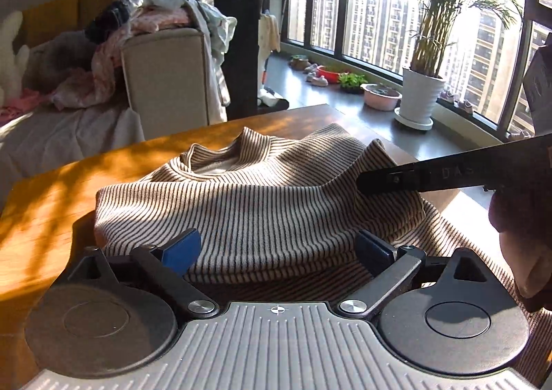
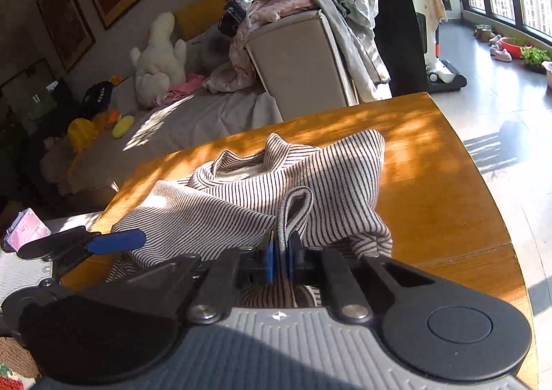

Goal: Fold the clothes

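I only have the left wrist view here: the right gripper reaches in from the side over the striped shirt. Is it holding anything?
Observer: Yes. The right wrist view shows the right gripper with its jaws shut on a cuff of the shirt.
Operator: Is that cuff flat or bunched?
Observer: Neither: it stands as an open loop just beyond the jaws, while the rest of the shirt lies on the table.
Operator: Anything off the table's left side that I miss?
Observer: A pink packet lies on a grey surface there.
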Demonstrator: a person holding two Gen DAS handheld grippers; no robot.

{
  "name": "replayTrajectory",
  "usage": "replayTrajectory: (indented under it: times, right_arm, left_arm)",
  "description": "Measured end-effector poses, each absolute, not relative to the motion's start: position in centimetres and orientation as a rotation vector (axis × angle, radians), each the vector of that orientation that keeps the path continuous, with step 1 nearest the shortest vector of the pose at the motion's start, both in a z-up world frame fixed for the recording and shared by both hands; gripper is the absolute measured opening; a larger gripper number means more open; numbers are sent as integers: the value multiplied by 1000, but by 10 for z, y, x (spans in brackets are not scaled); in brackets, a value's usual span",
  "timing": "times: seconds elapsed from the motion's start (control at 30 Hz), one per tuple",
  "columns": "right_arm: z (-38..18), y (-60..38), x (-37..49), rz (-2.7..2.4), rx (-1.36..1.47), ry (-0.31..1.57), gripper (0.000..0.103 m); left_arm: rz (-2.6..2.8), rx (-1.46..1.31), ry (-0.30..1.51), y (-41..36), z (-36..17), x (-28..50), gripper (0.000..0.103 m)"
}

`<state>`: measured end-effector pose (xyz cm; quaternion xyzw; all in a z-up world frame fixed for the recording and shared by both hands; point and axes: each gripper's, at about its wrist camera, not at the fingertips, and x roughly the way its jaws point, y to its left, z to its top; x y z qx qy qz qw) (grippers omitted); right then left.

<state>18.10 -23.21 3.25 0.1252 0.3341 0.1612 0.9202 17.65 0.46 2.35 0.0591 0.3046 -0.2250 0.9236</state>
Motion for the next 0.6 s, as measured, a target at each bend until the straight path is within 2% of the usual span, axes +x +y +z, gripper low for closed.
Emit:
replayTrajectory:
  times: [0.2, 0.27, 0.33, 0.47, 0.5, 0.57, 0.6]
  right_arm:
    - [119, -211, 212, 413, 158, 395, 8]
    - [131, -211, 216, 399, 113, 343, 7]
    - [118, -218, 223, 371, 106, 387, 8]
    - [45, -239, 233, 208, 82, 601, 9]
    - [38, -245, 231, 189, 105, 610, 13]
    - [25, -258, 228, 152, 150, 629, 36]
    - [18, -264, 227, 132, 172, 638, 36]
  left_arm:
    - [-402, 123, 619, 18, 26, 181, 103]
    - [-385, 109, 626, 23, 25, 185, 103]
    - [-382, 87, 632, 28, 26, 186, 103]
    - [-398, 45, 615, 33, 32, 185, 103]
    - [-403, 36, 608, 34, 33, 185, 103]
    - [-415, 11, 595, 32, 32, 188, 103]
    - [-417, -1, 588, 30, 30, 191, 103]
